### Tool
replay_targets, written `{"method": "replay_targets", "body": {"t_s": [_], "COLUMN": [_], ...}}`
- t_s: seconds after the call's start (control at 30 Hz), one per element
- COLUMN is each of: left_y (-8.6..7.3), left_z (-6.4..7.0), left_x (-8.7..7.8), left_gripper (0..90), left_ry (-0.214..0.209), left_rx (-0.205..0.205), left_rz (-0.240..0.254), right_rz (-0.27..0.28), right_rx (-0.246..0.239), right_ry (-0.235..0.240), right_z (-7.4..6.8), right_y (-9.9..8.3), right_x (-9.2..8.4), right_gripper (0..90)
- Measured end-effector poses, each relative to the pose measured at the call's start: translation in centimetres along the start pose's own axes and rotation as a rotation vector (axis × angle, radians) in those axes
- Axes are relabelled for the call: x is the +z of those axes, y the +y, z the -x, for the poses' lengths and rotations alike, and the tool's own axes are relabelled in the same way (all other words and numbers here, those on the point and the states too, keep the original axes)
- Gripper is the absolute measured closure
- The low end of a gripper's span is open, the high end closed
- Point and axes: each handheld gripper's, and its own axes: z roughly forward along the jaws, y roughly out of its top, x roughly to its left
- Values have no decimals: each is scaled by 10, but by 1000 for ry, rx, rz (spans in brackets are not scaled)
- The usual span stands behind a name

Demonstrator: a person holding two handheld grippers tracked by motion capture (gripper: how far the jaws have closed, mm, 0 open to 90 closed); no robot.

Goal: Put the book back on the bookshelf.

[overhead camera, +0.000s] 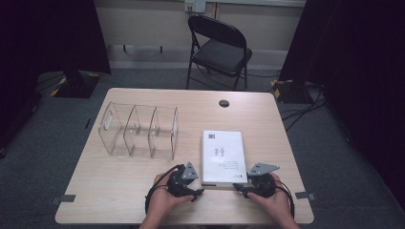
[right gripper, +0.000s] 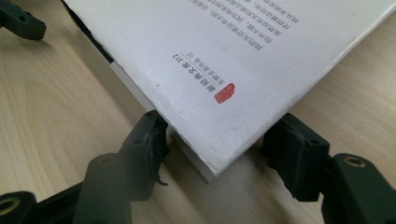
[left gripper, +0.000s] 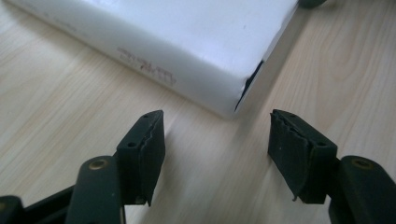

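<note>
Book point(overhead camera: 223, 155) lies flat, white cover with print.

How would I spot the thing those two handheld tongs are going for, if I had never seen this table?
Start at the wooden table and look to its near right part, just right of the clear plastic organizer. There a white book lies flat, its near corners between the left tongs and the right tongs. It is the one opaque white thing there, with small print and a red stamp.

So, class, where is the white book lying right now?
In the high view, the white book lies on the table's right half, beside the clear organiser.
</note>
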Motion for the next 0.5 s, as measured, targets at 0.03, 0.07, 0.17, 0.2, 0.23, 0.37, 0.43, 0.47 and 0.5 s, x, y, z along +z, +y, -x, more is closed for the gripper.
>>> {"method": "replay_targets", "body": {"t_s": [0.03, 0.07, 0.17, 0.2, 0.23, 0.37, 0.43, 0.47, 0.5], "left_y": [0, 4, 8, 11, 11, 10, 10, 10, 10], "left_z": [0, 0, 2, 3, 3, 2, 3, 3, 3], "left_x": [0, 2, 5, 9, 9, 12, 12, 12, 12], "left_gripper": [371, 370, 359, 362, 377, 383, 387, 387, 385], "left_ry": [0, 2, -18, 8, 8, 10, 20, 19, 19], "left_rx": [0, 3, -6, 14, 14, -28, -27, -28, -28], "left_rz": [0, 28, 24, -12, -12, -1, -6, -9, -9], "right_rz": [0, 3, -1, 1, 1, -8, -10, -10, -10], "right_rx": [0, -6, -10, -11, -11, -12, -4, -12, -12], "right_ry": [0, 4, 8, 11, 11, 10, 16, 16, 16], "right_z": [0, 0, 1, 1, 1, 1, 2, 3, 3], "right_y": [0, 0, 0, 0, 0, 2, 2, 2, 2], "right_x": [0, 0, 0, 0, 0, 0, -1, -1, -1], "right_gripper": [401, 411, 419, 419, 419, 428, 432, 433, 433]}}
